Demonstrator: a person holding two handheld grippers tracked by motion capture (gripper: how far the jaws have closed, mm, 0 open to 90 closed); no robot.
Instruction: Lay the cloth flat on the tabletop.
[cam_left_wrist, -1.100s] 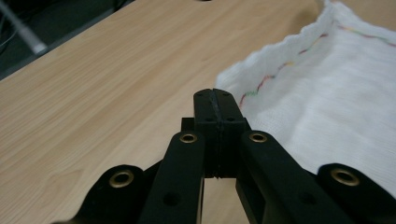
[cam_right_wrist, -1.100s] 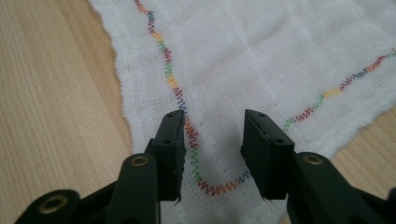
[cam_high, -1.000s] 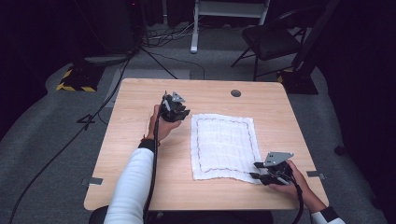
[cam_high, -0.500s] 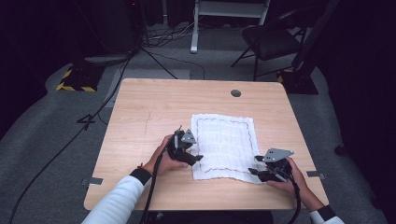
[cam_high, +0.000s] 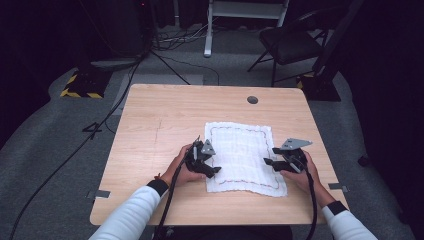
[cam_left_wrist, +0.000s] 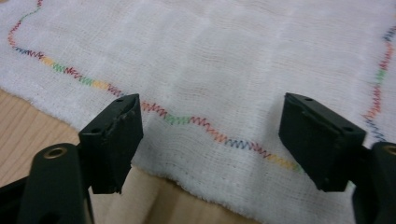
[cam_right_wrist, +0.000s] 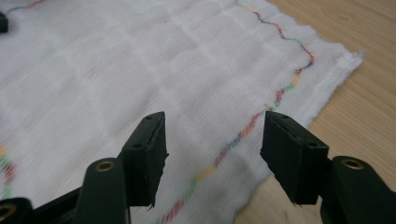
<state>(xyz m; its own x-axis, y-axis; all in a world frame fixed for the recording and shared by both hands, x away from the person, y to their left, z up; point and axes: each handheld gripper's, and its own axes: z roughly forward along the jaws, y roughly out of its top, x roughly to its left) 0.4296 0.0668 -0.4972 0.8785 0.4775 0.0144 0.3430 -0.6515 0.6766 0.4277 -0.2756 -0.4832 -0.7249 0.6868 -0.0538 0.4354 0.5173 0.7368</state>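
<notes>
A rectangular table of light wood (cam_high: 165, 130) is seen in the high view, standing on a grey carpeted floor (cam_high: 60, 140) across which black cables (cam_high: 95, 132) are trailed, with a dark chair (cam_high: 287, 45) set well behind it. On the right half of the table a white woven cloth with a wavy multicoloured stitched border (cam_high: 242, 155) is spread flat, its near edge lying close to the near edge of the table. A small dark round grommet (cam_high: 252, 100) is set into the tabletop beyond the cloth's far edge. The left hand-held gripper (cam_high: 210, 170) is held at the cloth's left edge, near its near-left corner, by a hand in a white sleeve (cam_high: 125, 220). In the left gripper view its jaws are seen spread wide apart, with the cloth's edge and the stitched line (cam_left_wrist: 201, 123) running between them and nothing gripped; whether the tips touch the fabric cannot be told. The right hand-held gripper (cam_high: 270, 162) is held at the cloth's right edge, towards its near-right corner. In the right gripper view its jaws are likewise parted, somewhat less widely, with the coloured stitching (cam_right_wrist: 243, 133) passing between them and the bare table seen just beside the right jaw; nothing is clamped.
</notes>
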